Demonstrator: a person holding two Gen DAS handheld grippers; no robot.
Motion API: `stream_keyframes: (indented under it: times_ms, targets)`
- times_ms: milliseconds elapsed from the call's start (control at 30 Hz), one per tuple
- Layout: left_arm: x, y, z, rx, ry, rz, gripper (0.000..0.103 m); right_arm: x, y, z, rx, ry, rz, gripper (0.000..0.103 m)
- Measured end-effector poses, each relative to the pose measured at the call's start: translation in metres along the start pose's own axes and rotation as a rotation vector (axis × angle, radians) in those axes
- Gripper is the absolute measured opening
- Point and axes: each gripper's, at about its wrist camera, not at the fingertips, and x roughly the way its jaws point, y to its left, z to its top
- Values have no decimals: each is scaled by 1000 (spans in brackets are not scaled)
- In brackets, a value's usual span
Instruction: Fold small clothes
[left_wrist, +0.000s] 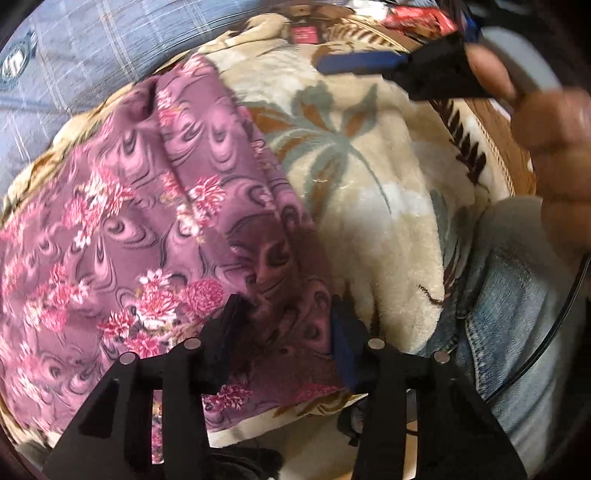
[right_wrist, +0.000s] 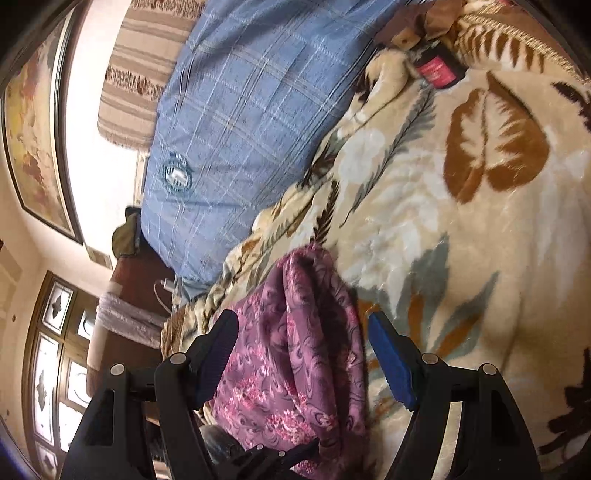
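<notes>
A purple garment with pink flowers (left_wrist: 155, 229) lies folded lengthwise on a cream leaf-patterned blanket (left_wrist: 369, 184). My left gripper (left_wrist: 291, 314) is open, its fingers straddling the garment's near end. The right gripper (left_wrist: 354, 64) shows in the left wrist view at the upper right, above the blanket, held by a hand (left_wrist: 554, 122). In the right wrist view the same garment (right_wrist: 299, 350) lies bunched between the fingers of my right gripper (right_wrist: 303, 325), which is open and holds nothing. The blanket (right_wrist: 461, 240) spreads to the right.
A blue plaid pillow (right_wrist: 236, 122) lies at the blanket's far side, also in the left wrist view (left_wrist: 92, 62). A red-labelled bottle (right_wrist: 437, 66) rests on the blanket. The person's jeans (left_wrist: 517, 295) are at the right. A framed picture (right_wrist: 33, 122) and window (right_wrist: 55, 369) are on the wall.
</notes>
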Motion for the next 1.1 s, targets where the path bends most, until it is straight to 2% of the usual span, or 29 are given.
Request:
stream_keyframes:
  times_ms: [67, 133, 200, 233, 300, 400, 467, 533, 567, 633, 700, 767, 933, 1100]
  targets:
    - [-3, 0, -8, -22, -4, 3, 45, 9, -1, -2, 1, 33, -11, 75]
    - [-1, -11, -10, 24, -25, 77, 41, 16, -3, -4, 5, 64, -19, 75]
    - [-5, -15, -12, 33, -46, 106, 18, 20, -8, -6, 18, 87, -20, 75]
    - [-8, -12, -13, 10, -45, 89, 16, 22, -10, -6, 25, 94, -18, 75]
    - [-17, 5, -14, -76, -50, 4, 11, 26, -13, -7, 39, 108, -3, 75]
    - [-31, 33, -18, -208, -70, -124, 10, 36, -12, -9, 54, 129, 67, 75]
    - [-32, 39, -18, -254, -72, -170, 9, 47, -12, -11, 62, 130, 32, 75]
    - [-36, 40, -22, -276, -85, -189, 8, 56, -14, -13, 64, 131, -34, 75]
    - [-38, 36, -26, -281, -87, -196, 8, 61, -15, -14, 68, 139, -40, 75]
    - [-39, 37, -26, -299, -95, -218, 8, 66, -14, -16, 58, 145, -20, 66]
    - [-40, 39, -25, -305, -104, -231, 8, 69, -7, -17, 12, 133, -41, 31]
    - [-41, 42, -24, -317, -117, -249, 8, 69, -4, -18, -26, 110, -81, 10]
    - [-55, 62, -25, -399, -155, -350, 7, 55, 12, -16, -44, 82, -52, 8]
    - [-102, 96, -37, -458, -250, -456, 7, 49, 86, -13, -138, 86, -52, 8]
